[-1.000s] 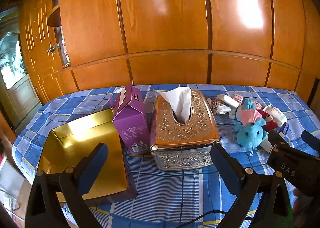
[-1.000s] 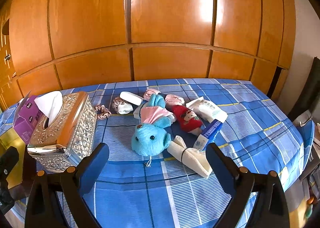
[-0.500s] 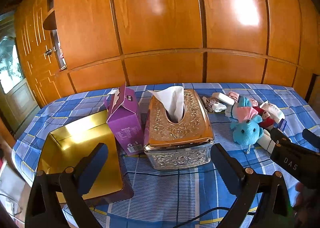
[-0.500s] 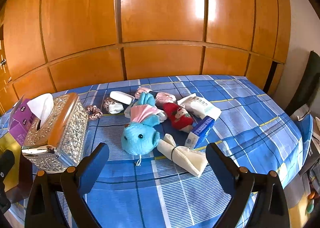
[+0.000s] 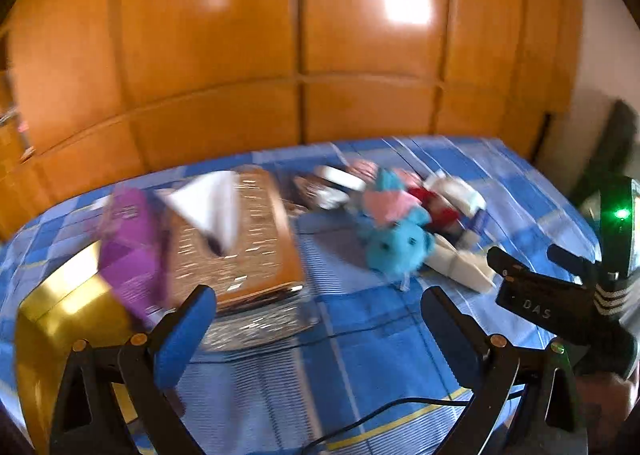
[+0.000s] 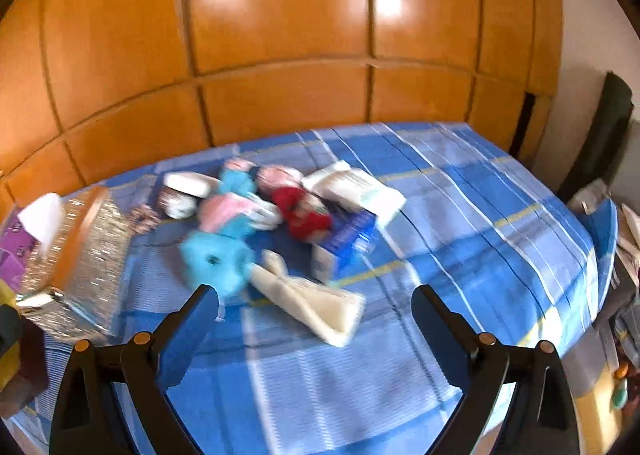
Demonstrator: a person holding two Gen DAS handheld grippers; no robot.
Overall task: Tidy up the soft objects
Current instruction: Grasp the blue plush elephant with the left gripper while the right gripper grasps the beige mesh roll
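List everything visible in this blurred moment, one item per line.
Tissue box: 1, gold-silver, left of the toys.
Purple carton: 1, left of the tissue box.
Gold box: 1, far left.
Blue plush: 1, pink-skirted, centre.
Red toy: 1, behind.
Cream cloth: 1, tied, nearest.
Blue-white box: 1.
White pack: 1, rear.
Tablecloth: blue plaid.
Left tongs: open.
Right tongs: open.
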